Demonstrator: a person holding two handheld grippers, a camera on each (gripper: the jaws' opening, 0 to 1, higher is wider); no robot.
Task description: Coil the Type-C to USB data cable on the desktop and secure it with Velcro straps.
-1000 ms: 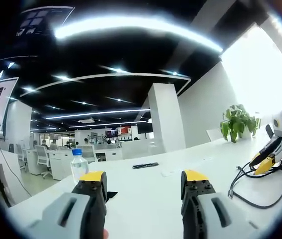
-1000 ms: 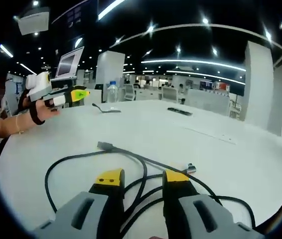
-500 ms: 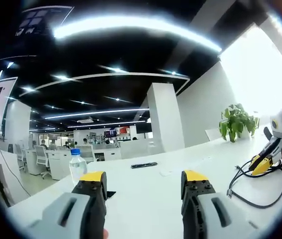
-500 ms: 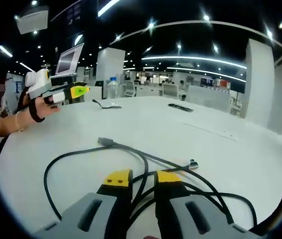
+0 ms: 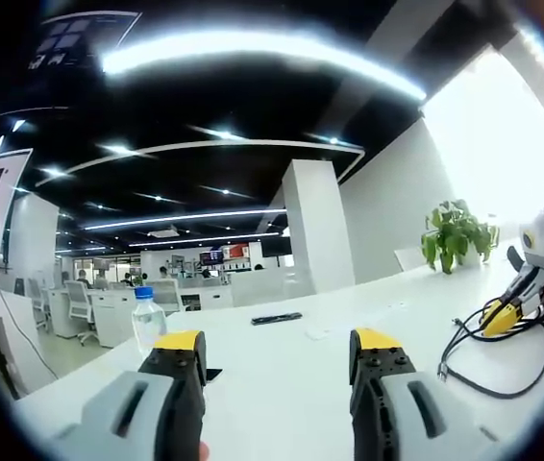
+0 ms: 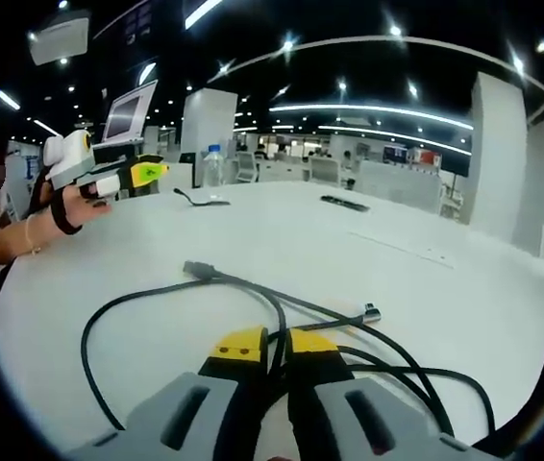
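Closing in over the last second, the right tool (image 6: 270,344) has drawn its yellow-tipped jaws from well apart to almost touching, and they now pinch a black strand of the data cable (image 6: 157,294) right between them. That cable sprawls in loose, uneven loops on the white tabletop (image 6: 282,240) at the near edge on the right side, one plug (image 6: 195,270) pointing away toward the middle, the other small plug (image 6: 371,313) lying just beside the strands to the right. In the left gripper view the same tangle (image 5: 488,360) sits near the right edge of the tabletop (image 5: 291,370), with the right tool (image 5: 499,314) down on it.

Over on the other side, the left tool (image 5: 278,350) hovers with its jaws wide apart and nothing between them; the right gripper view shows it (image 6: 145,173) held up off the surface, well away from the cable. A water bottle (image 5: 148,320) stands by the far left edge. A thin dark strip (image 6: 200,201) lies near that bottle, possibly the Velcro strap, though it is too small to say.

My read on progress: very early. A first grip is taken, but no tidy coil is formed and no strap is on the cable. Gathering the loops, then fetching and wrapping the strap, all remains.
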